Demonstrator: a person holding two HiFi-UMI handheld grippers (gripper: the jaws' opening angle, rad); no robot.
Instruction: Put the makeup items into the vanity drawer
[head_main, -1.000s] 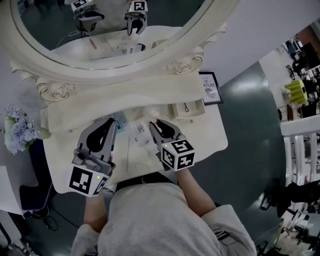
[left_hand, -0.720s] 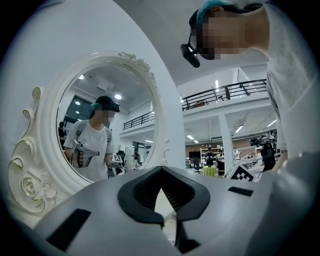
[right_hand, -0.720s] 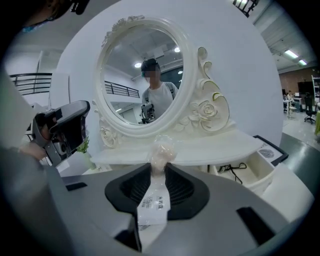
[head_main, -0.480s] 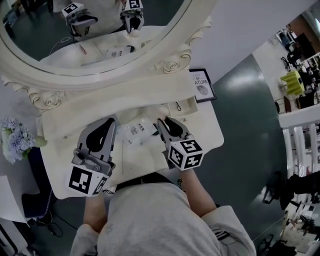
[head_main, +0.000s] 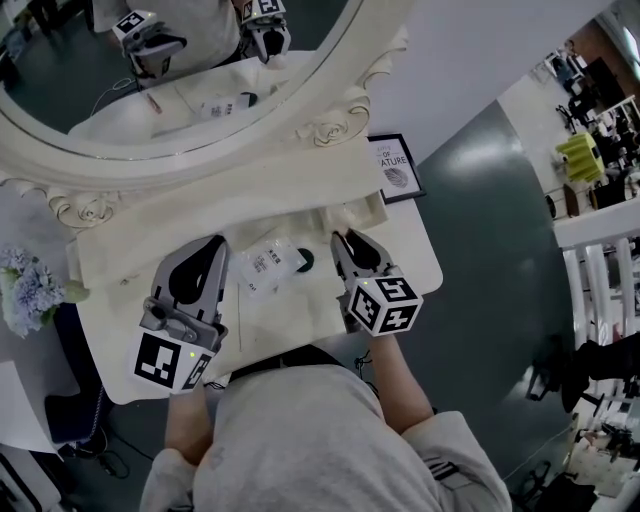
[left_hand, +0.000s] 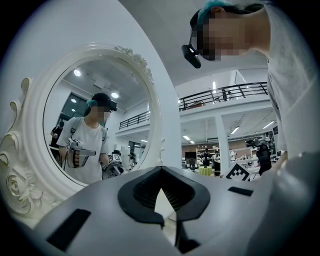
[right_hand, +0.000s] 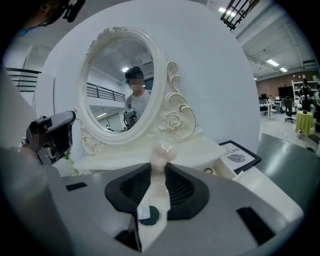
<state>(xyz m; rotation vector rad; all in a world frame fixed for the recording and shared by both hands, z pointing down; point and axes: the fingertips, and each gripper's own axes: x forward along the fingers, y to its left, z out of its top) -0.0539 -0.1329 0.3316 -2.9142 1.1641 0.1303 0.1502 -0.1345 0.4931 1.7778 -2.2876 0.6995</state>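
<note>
Right hand-held gripper (right_hand: 159, 172) is clenched on one clear-wrapped pinkish item (right_hand: 162, 152), held near the one open drawer (head_main: 360, 210) at the back right of the surface (head_main: 110, 340). Left hand-held gripper (left_hand: 160, 171) is closed and empty. Risk: the wrap looks slippery, so the item could be dropped or snagged on the drawer rim. Lying on the surface: one labelled packet (head_main: 264, 268) and one dark round piece (head_main: 305, 262).
</note>
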